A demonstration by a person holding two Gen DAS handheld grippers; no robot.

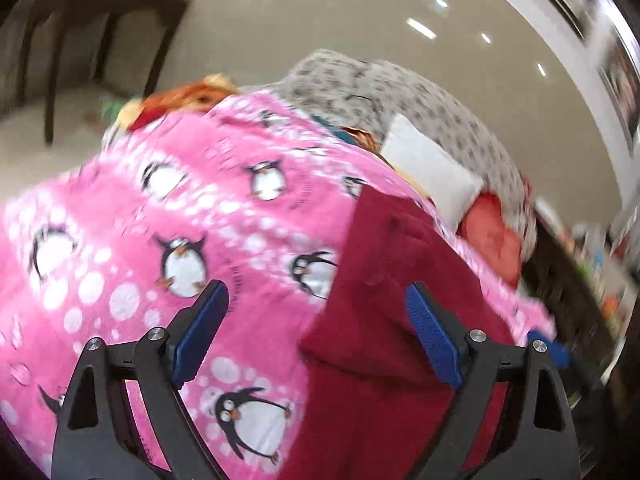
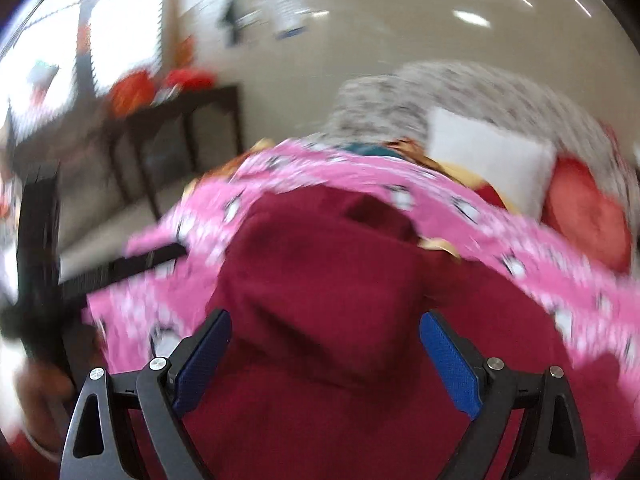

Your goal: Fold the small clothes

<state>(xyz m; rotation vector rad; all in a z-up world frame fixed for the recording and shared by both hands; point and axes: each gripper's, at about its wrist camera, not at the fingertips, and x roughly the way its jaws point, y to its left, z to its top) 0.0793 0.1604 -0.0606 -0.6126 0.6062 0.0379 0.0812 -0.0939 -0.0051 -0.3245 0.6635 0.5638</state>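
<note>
A dark red garment [image 1: 400, 300] lies folded over on a pink penguin-print blanket [image 1: 160, 220]. My left gripper [image 1: 316, 296] hangs just above the garment's left edge. It is open, its blue pads [image 1: 200, 332] spread wide and pressing on nothing. In the blurred right wrist view the same dark red garment [image 2: 328, 280] fills the middle, on the pink blanket [image 2: 560, 280]. My right gripper [image 2: 326, 318] is over it, open, with the cloth below the fingers and not pinched.
A grey patterned cover [image 1: 400, 92], a white pillow [image 1: 432, 168] and a red cushion [image 1: 496, 236] lie behind the blanket. A dark table [image 1: 100, 16] stands at the far left. A blurred black shape [image 2: 40, 260] and a hand [image 2: 36, 384] show at the left edge.
</note>
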